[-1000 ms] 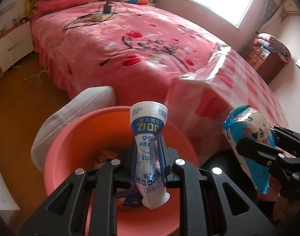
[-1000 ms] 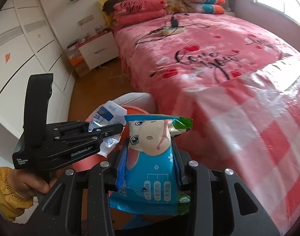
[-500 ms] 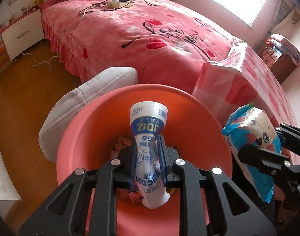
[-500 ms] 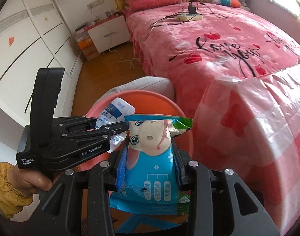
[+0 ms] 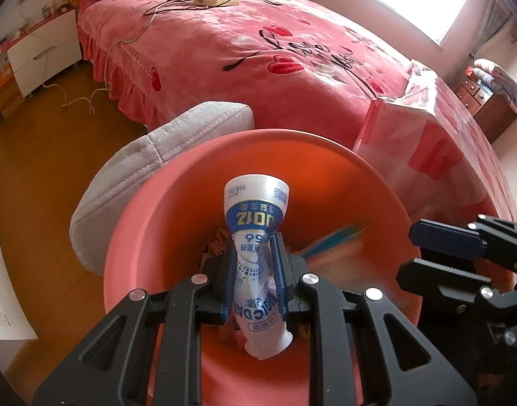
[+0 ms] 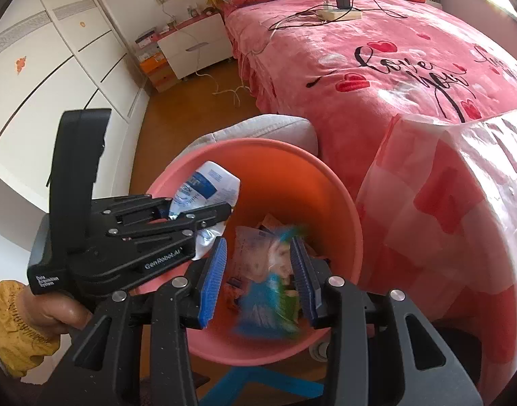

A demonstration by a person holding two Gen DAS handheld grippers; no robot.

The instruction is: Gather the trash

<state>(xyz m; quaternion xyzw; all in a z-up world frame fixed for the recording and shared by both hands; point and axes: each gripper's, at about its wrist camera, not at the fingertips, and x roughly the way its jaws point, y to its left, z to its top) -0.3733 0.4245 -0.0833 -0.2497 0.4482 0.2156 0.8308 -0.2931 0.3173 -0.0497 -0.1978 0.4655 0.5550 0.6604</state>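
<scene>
A pink bin [image 5: 150,237] [image 6: 326,182] stands below both grippers, with several wrappers in its bottom. My left gripper [image 5: 253,253] is shut on a crushed white and blue bottle [image 5: 255,233], held over the bin; the bottle also shows in the right wrist view [image 6: 207,186]. My right gripper [image 6: 258,264] is open over the bin. A blue cartoon snack bag [image 6: 268,308] falls blurred between its fingers into the bin; it also shows as a blur in the left wrist view [image 5: 332,240].
A grey cushion [image 5: 150,155] lies against the bin's far side. A bed with a pink cover [image 5: 258,50] is behind, a plastic-covered table [image 6: 461,220] to the right. A blue stool [image 6: 258,385] is under the bin. Wood floor [image 5: 38,169] lies to the left.
Both grippers moved lower over the bin. My right gripper opened and let go of the snack bag, which is dropping into the bin. The left still holds the bottle.
</scene>
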